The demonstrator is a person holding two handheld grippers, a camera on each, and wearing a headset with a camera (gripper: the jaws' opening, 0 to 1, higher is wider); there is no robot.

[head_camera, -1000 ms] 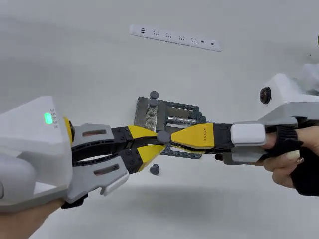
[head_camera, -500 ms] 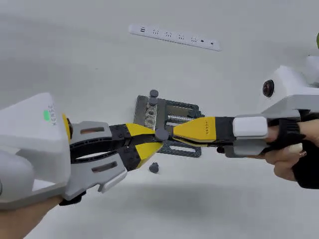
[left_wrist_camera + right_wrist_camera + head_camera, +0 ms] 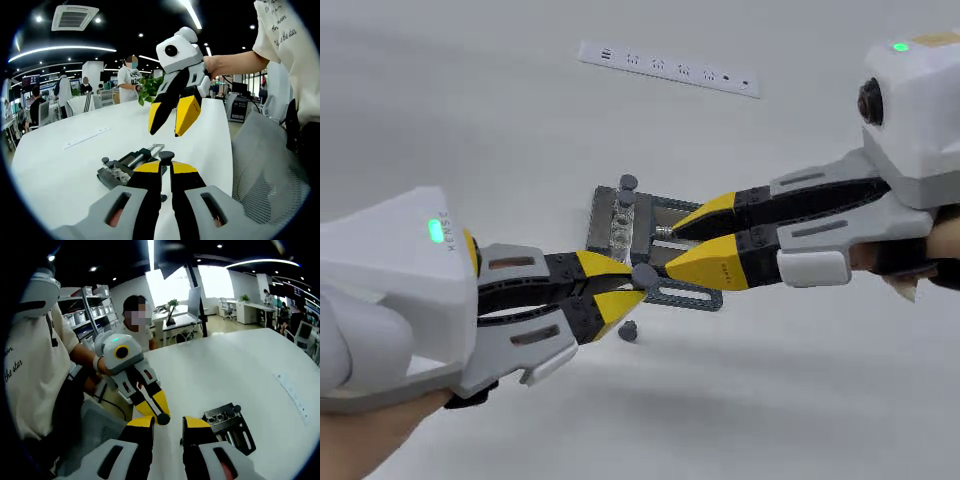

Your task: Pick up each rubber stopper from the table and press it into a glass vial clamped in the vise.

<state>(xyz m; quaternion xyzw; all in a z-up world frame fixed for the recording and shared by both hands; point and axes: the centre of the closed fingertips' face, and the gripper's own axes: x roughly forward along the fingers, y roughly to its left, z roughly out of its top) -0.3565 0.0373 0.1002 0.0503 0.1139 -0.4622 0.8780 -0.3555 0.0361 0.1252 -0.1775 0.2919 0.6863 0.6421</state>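
My left gripper (image 3: 638, 283) reaches in from the lower left, shut on a grey rubber stopper (image 3: 645, 276) just above the vise's near edge. The same stopper (image 3: 166, 157) sits at the jaw tips in the left gripper view. My right gripper (image 3: 672, 252) hangs open over the vise (image 3: 692, 218), a short way right of that stopper. Glass vials (image 3: 621, 230) stand in a row in the vise, and the far one carries a grey stopper (image 3: 629, 184). Another loose stopper (image 3: 628, 330) lies on the table in front of the vise.
A white power strip (image 3: 670, 72) lies at the far side of the white table (image 3: 470, 150). The right gripper view has the left gripper (image 3: 145, 395) and the vise (image 3: 230, 427) ahead. People stand in the office behind.
My right gripper let go of the stopper, opened and rose up to the right. The stopper stays in my left gripper, which barely moved.
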